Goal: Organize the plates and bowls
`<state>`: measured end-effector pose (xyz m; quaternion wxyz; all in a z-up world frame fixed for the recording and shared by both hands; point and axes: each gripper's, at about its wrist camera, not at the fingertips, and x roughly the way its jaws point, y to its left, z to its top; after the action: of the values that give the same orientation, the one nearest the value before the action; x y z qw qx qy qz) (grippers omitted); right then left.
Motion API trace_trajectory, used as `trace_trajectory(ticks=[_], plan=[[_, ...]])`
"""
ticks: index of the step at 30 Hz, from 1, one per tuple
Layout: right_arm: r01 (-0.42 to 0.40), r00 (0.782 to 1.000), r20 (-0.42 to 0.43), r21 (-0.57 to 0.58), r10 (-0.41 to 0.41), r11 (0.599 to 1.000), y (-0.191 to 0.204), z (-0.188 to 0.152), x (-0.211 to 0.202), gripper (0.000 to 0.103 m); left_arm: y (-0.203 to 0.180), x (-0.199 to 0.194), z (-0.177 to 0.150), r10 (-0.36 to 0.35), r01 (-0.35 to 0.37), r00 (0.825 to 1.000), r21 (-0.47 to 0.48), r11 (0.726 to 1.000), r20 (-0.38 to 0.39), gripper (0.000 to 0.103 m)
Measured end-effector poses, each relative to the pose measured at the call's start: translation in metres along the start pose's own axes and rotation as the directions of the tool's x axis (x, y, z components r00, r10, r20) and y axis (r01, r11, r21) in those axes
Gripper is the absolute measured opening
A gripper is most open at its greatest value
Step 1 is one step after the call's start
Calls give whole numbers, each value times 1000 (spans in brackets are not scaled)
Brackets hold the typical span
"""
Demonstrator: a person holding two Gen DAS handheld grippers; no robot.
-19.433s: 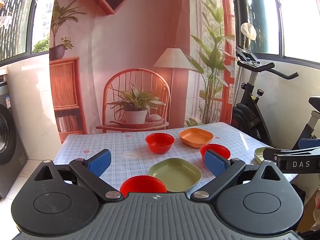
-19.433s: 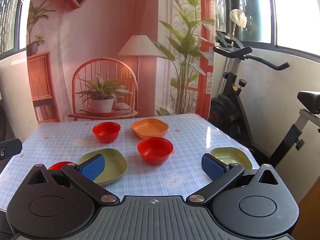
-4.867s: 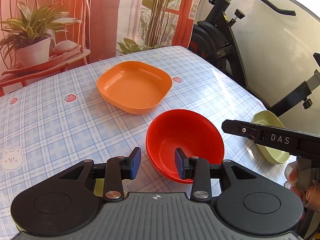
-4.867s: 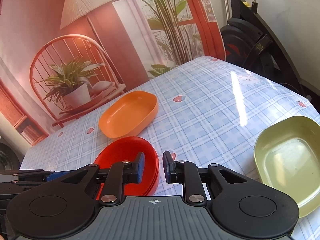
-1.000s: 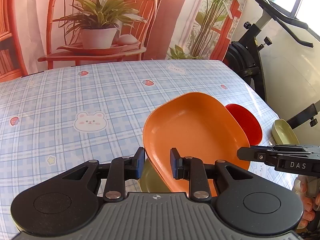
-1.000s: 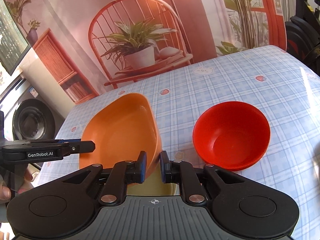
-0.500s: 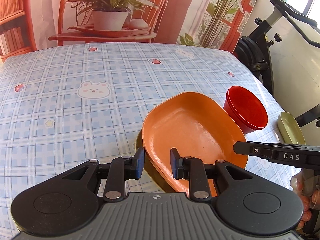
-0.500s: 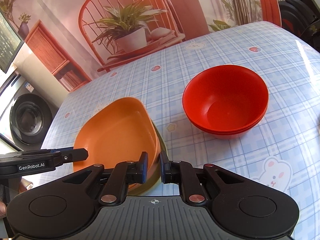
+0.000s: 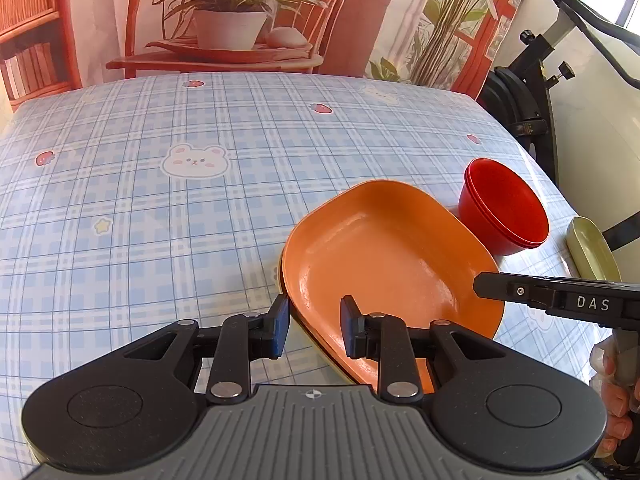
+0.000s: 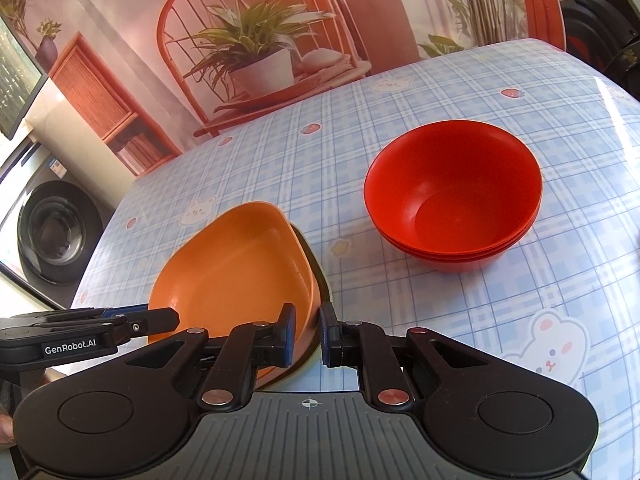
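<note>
Left claw (image 9: 312, 326) has spread a little since half a second back, jaws now loose either side of the near rim of the orange rounded-square plastic plate (image 9: 384, 256), not gripping. That plate has dropped from tilted to resting flat in the olive-green plate (image 10: 320, 280) underneath, so the plate stack looks placed. Right claw (image 10: 307, 335) stays nearly pressed together over the plate's right rim; real pinch or just touching, cannot tell. Stack of red round plastic bowls (image 10: 452, 196) sits just right of it on the blue plaid worktop (image 9: 160, 200). Pale green plate (image 9: 592, 250) at far right edge, cut off, not stacked yet. Olive plate mostly hidden, only a rim sliver shows.
</note>
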<state>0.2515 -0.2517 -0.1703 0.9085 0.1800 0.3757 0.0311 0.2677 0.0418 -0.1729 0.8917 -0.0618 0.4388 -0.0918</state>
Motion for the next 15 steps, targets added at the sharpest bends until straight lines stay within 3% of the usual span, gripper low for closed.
trace_trajectory(ticks=[15], plan=[[37, 999, 29, -44, -35, 998, 0, -1, -6, 14, 2, -5, 4, 14, -14, 999, -13, 1000, 37, 27]])
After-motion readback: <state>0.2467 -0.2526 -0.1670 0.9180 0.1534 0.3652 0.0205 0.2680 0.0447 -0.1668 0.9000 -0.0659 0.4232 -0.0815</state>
